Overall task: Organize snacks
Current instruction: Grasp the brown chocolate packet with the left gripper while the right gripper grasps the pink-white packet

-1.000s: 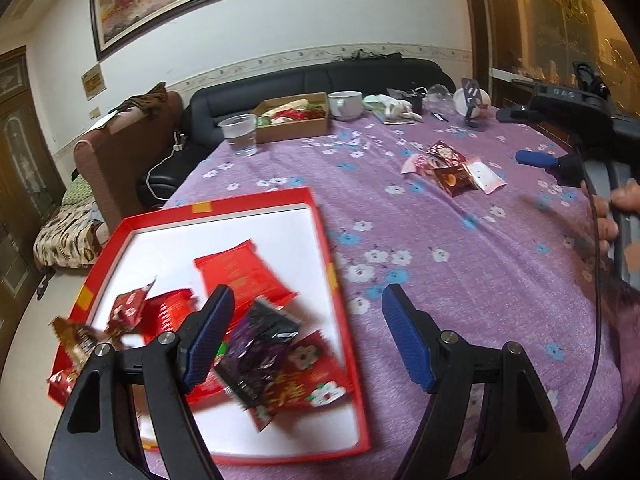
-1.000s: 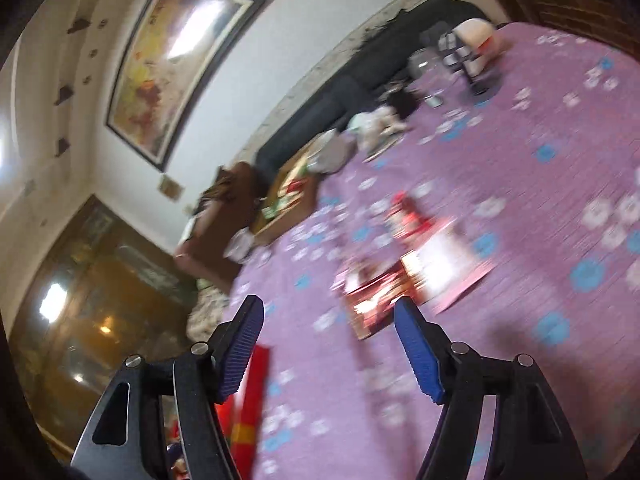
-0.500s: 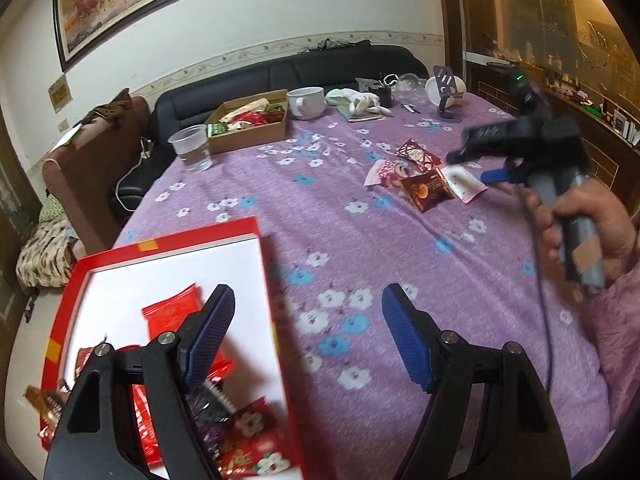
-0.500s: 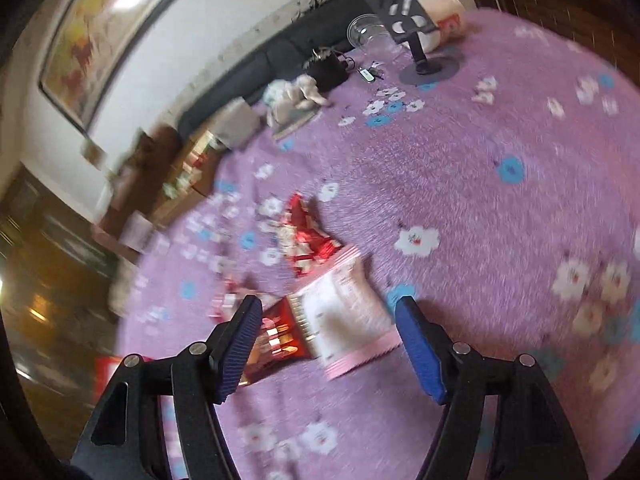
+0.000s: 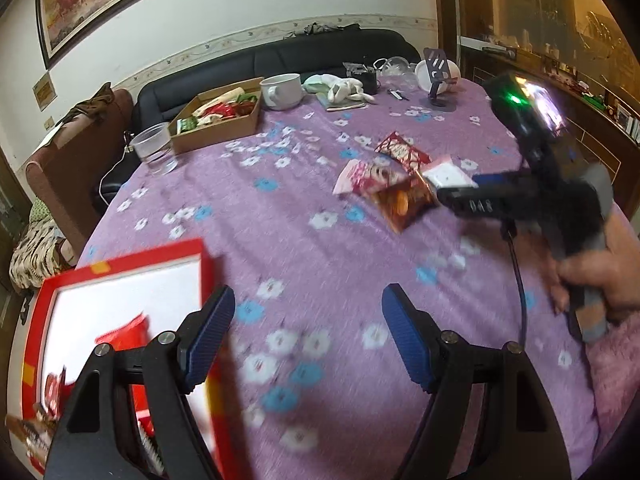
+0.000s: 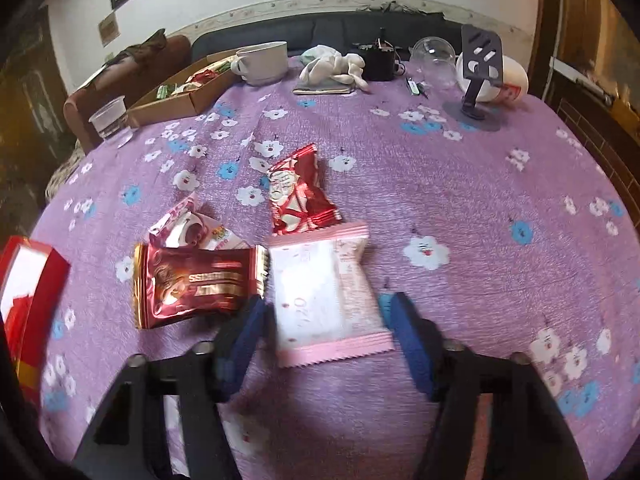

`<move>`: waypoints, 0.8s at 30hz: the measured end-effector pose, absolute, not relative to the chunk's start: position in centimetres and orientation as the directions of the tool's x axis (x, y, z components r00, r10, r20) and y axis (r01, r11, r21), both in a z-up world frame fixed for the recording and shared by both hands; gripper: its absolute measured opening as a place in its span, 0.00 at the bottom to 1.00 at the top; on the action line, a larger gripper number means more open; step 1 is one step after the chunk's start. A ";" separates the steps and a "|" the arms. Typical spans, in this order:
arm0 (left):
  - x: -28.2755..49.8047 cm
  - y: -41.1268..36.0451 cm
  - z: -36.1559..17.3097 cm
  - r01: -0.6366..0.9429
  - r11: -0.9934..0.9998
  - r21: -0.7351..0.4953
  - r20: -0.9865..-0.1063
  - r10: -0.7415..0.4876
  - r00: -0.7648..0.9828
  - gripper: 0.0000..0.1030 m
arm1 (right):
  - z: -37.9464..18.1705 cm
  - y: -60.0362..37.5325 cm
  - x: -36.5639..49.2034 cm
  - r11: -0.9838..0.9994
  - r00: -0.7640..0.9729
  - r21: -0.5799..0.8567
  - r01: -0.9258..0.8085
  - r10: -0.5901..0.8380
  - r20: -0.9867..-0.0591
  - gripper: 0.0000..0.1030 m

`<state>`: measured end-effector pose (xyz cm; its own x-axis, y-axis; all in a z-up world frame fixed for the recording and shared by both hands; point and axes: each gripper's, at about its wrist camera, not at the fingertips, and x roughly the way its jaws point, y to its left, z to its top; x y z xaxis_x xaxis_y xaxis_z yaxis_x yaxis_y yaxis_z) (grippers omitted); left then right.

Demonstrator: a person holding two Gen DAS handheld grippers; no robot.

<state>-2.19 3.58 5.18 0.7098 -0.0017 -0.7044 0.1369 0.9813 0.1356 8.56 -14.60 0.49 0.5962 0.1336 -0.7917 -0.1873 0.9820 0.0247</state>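
Note:
Several snack packets lie together on the purple floral tablecloth (image 6: 480, 184): a pink-and-white packet (image 6: 324, 292), a glossy brown-red packet (image 6: 196, 284), a red-and-white packet (image 6: 298, 196) and a pink packet (image 6: 188, 228). My right gripper (image 6: 324, 316) is open, its jaws either side of the pink-and-white packet, not closed on it. It also shows in the left wrist view (image 5: 476, 188) beside the packets (image 5: 400, 196). My left gripper (image 5: 306, 328) is open and empty above the cloth, right of the red tray (image 5: 160, 256), which holds red packets (image 5: 124, 332).
At the far edge stand a cardboard box of snacks (image 5: 218, 118), a plastic cup (image 5: 154, 148), a white mug (image 5: 282, 90), a phone stand (image 5: 438, 76), a cloth toy (image 6: 336, 68) and a clear cup (image 6: 434, 54). A black sofa (image 5: 280, 60) is behind the table.
My left gripper has swung right, away from the tray and over the cloth. My right gripper has come down to the packets and now straddles the pink-and-white one.

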 end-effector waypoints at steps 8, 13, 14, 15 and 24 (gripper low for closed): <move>2.3 0.6 4.9 0.162 0.976 0.144 -0.733 -0.005 0.680 0.74 | 0.7 -17.4 9.4 0.961 0.554 0.226 -0.161 0.277 -0.785 0.48; 4.3 -2.0 4.0 0.252 0.953 0.168 -0.763 -0.036 0.645 0.74 | 0.8 -20.4 9.9 0.897 0.527 0.425 -0.119 0.420 -0.739 0.48; 4.8 -2.3 3.7 0.264 0.949 0.173 -0.769 -0.037 0.638 0.74 | 0.7 -20.9 10.0 0.881 0.523 0.462 -0.104 0.444 -0.728 0.48; 5.2 -2.6 3.5 0.274 0.946 0.176 -0.776 -0.038 0.629 0.74 | 0.5 -21.6 10.1 0.859 0.518 0.505 -0.084 0.471 -0.714 0.48; 8.9 -4.5 1.1 0.400 0.909 0.117 -0.851 -0.116 0.512 0.74 | -1.2 -26.7 10.8 0.561 0.553 0.826 0.050 0.673 -0.491 0.48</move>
